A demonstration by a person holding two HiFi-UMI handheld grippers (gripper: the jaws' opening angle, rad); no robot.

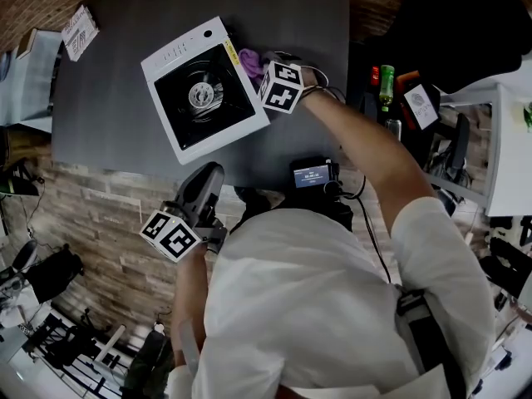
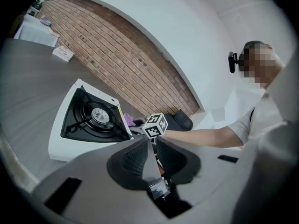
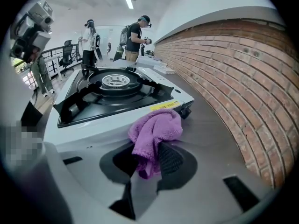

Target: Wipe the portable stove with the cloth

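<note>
A dark grey tabletop (image 1: 108, 115) fills the upper part of the head view, with a brick wall along its far side. A white portable stove (image 1: 204, 94) sits on it, turned at an angle, its black burner well and round burner head facing up. A yellow sticker (image 3: 163, 106) runs along the stove's side edge.

The person in a white shirt (image 1: 316, 306) reaches the right arm across to that side. The right gripper (image 3: 149, 157) has its jaws pinching a bunched purple cloth (image 3: 156, 132), which bulges out above them. The cloth is just beside the stove's stickered edge, at the corner. Whether it touches the stove or the tabletop cannot be told.

The left gripper (image 2: 152, 143) is held back at the near edge of the tabletop, well apart from the stove. Its jaws are pressed almost together with nothing between them.

A small printed packet (image 1: 80, 32) lies near the tabletop's far left corner, and a green bottle (image 1: 386, 86) stands among clutter off to the right
</note>
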